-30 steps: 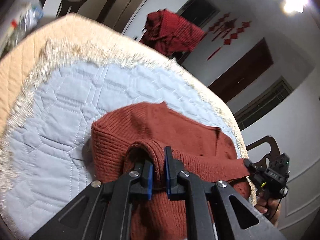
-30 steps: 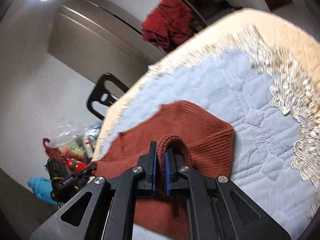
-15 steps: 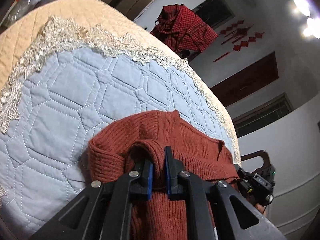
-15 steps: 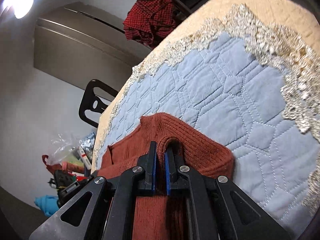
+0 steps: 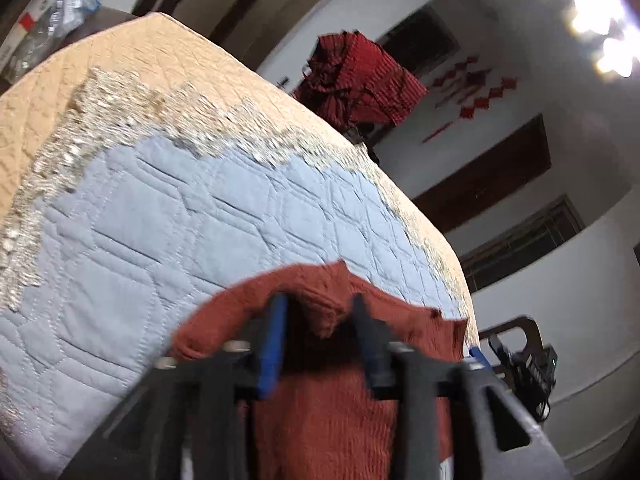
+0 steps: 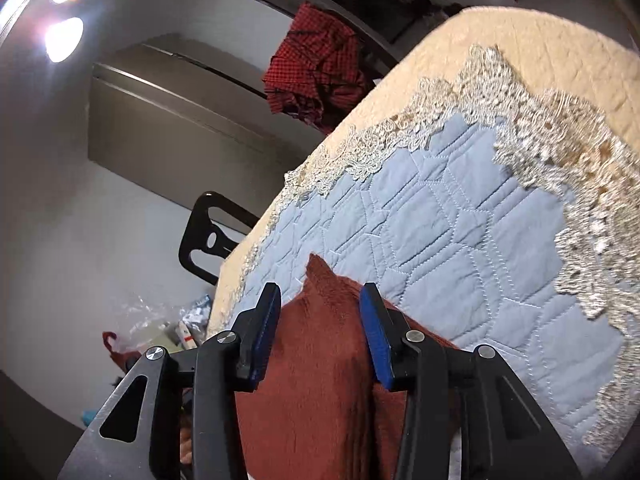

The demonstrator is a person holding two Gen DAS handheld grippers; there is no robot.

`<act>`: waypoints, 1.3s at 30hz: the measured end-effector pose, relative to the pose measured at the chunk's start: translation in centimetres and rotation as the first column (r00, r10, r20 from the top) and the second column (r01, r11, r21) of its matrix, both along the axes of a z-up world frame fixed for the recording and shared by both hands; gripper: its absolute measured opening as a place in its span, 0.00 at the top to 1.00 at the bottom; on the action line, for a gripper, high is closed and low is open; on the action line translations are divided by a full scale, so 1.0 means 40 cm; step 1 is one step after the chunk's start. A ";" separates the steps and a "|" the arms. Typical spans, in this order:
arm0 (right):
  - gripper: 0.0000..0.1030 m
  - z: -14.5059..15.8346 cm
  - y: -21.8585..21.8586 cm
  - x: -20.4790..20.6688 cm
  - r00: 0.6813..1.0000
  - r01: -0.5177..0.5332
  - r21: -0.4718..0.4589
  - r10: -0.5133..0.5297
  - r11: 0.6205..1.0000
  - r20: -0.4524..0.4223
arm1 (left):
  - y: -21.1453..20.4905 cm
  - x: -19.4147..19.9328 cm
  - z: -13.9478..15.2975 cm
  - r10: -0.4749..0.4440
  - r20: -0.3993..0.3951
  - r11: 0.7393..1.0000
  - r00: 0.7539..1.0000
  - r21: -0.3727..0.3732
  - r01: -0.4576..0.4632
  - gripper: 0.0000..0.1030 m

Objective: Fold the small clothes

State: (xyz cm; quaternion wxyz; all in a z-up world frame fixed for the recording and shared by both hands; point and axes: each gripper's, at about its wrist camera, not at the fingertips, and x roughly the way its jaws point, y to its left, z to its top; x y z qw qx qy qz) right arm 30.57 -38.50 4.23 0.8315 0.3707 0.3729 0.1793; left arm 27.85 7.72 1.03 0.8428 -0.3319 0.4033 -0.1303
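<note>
A rust-red knitted sweater (image 5: 320,408) lies folded on the quilted blue cloth (image 5: 160,232) at the near edge of the table. My left gripper (image 5: 318,320) is opening. A loose fold of the knit sits between its blue pads (image 5: 272,344) without being pressed. In the right wrist view the same sweater (image 6: 312,392) rises in a peak between the fingers. My right gripper (image 6: 320,320) is opening too, its blue pads (image 6: 376,344) standing apart from the cloth. The other gripper (image 5: 528,368) shows at the right edge of the left wrist view.
The blue cloth (image 6: 460,248) has a lace border (image 6: 560,152) over a beige quilted table cover (image 5: 132,56). A red checked garment (image 5: 360,80) hangs beyond the table. Dark chairs (image 6: 212,236) stand by the table, and plastic bags (image 5: 52,12) lie at its far side.
Both grippers were shut on folds of the sweater; now both have let go and stand open. The released knit has slumped between the fingers, and both hands have drawn back slightly.
</note>
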 end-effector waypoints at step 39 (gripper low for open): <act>0.64 0.026 0.253 -0.248 0.966 -0.182 -0.603 0.255 0.777 0.038 | -0.269 -0.268 0.025 -0.270 0.015 0.854 0.963 0.466 0.233 0.49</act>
